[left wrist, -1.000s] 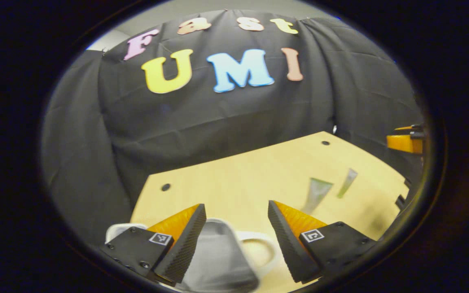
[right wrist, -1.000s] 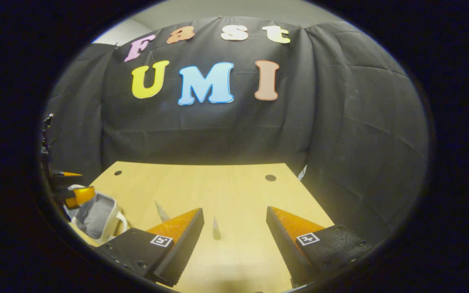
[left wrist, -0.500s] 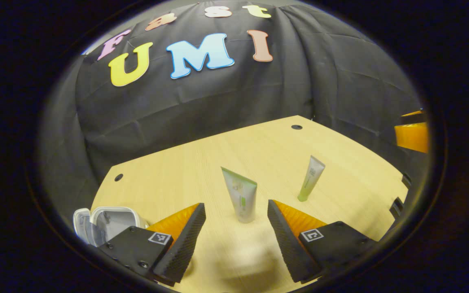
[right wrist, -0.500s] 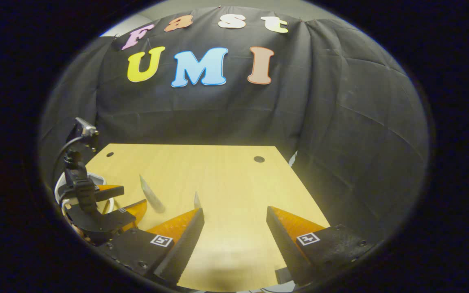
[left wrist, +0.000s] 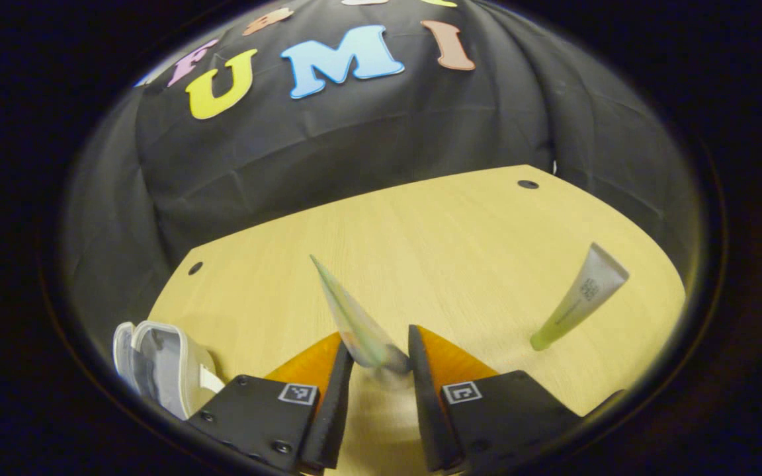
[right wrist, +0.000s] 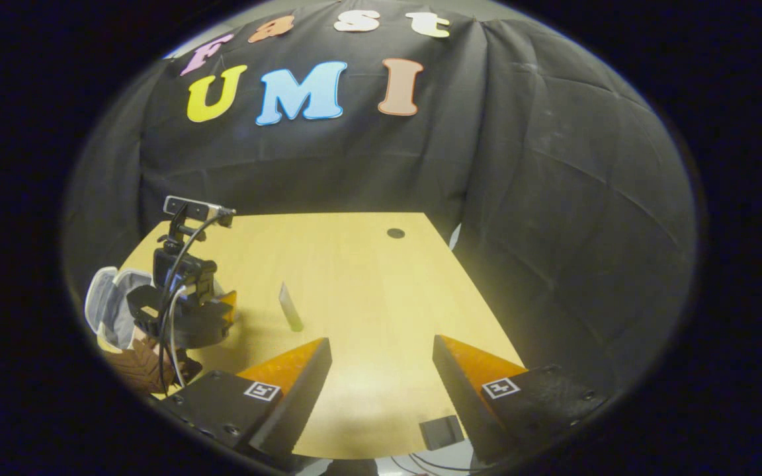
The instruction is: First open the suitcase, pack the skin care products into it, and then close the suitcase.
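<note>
Left gripper view: left hand-held gripper (left wrist: 381, 357) narrowed since half second earlier, fingers clamped on tube (left wrist: 354, 317) at lower centre. Open suitcase (left wrist: 159, 363) lower left on bench (left wrist: 460, 238). Right hand-held gripper (right wrist: 381, 370) apart, idle. Packing begun.

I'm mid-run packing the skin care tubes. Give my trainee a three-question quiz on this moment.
1. True or false: the right gripper is open with nothing between its fingers.
2. What is between the left gripper's fingers? A) the suitcase lid B) the wider tube C) nothing
3. Fill in: the small suitcase on the table is ___.

Key:
1. True.
2. B; the fingers have closed around its lower end.
3. Open; the narrow tube is not yet packed.
</note>
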`<move>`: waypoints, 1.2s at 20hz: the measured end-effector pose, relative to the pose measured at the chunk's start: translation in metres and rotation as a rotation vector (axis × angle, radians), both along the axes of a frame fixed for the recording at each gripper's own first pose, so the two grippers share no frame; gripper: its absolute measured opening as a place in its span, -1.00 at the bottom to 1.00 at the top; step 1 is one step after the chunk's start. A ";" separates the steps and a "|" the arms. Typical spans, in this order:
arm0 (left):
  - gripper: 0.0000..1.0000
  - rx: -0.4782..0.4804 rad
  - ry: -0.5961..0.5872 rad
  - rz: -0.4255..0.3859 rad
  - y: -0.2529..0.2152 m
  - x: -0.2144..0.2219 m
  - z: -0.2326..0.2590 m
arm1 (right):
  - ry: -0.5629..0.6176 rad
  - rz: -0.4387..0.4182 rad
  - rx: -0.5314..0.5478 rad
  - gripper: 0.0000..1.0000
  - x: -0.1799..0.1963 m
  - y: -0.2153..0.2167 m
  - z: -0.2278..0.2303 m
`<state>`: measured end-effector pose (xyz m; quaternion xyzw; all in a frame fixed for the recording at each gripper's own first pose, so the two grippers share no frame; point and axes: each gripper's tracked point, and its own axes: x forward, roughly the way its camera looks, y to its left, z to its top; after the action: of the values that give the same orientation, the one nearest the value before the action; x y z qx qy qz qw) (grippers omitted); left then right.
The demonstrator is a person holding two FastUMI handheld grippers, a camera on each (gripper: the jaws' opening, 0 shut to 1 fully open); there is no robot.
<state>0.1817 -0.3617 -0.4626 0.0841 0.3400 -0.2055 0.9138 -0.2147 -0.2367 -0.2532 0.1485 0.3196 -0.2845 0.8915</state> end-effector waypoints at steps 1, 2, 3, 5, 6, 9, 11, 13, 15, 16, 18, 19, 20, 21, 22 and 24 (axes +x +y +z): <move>0.05 -0.038 0.014 0.008 -0.002 0.001 -0.002 | 0.002 -0.001 0.008 0.87 0.000 0.000 -0.002; -0.07 -0.061 0.031 0.024 0.003 0.000 0.000 | 0.003 0.003 0.016 0.87 0.001 0.001 -0.004; -0.17 -0.078 0.041 0.038 0.007 0.001 0.001 | 0.004 0.012 0.024 0.87 0.003 0.003 -0.006; -0.17 -0.082 0.050 0.054 0.016 0.003 0.003 | 0.001 0.046 0.041 0.87 0.010 0.009 -0.012; -0.27 -0.083 0.059 0.064 0.022 0.002 0.002 | 0.000 0.075 0.055 0.88 0.021 0.015 -0.017; -0.27 -0.111 0.069 0.103 0.039 0.000 0.013 | 0.002 0.153 0.081 0.85 0.057 0.032 -0.032; -0.27 -0.129 0.057 0.121 0.051 0.001 0.031 | 0.014 0.221 0.103 0.83 0.083 0.046 -0.047; -0.27 -0.141 0.043 0.135 0.064 -0.001 0.051 | 0.034 0.276 0.146 0.82 0.105 0.061 -0.064; -0.27 -0.143 0.026 0.153 0.078 -0.002 0.069 | 0.037 0.299 0.186 0.79 0.131 0.069 -0.083; -0.23 -0.145 0.021 0.160 0.083 -0.004 0.078 | 0.042 0.301 0.201 0.76 0.136 0.071 -0.090; -0.28 -0.150 0.017 0.175 0.095 -0.008 0.094 | 0.049 0.297 0.219 0.75 0.151 0.071 -0.097; -0.28 -0.152 0.011 0.185 0.103 -0.010 0.104 | 0.051 0.289 0.221 0.74 0.157 0.069 -0.100; -0.27 -0.153 0.003 0.192 0.110 -0.011 0.114 | 0.052 0.281 0.228 0.73 0.163 0.068 -0.103; -0.22 -0.151 -0.009 0.197 0.117 -0.012 0.122 | 0.054 0.274 0.239 0.73 0.168 0.069 -0.109; -0.29 -0.145 -0.018 0.208 0.127 -0.013 0.130 | 0.057 0.269 0.250 0.68 0.171 0.070 -0.116; -0.28 -0.142 -0.030 0.239 0.157 -0.020 0.140 | 0.066 0.262 0.266 0.54 0.182 0.068 -0.127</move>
<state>0.1613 -0.2051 -0.3225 -0.0186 0.3186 -0.1174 0.9404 -0.0324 -0.1683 -0.3802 0.2129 0.4001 -0.1257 0.8825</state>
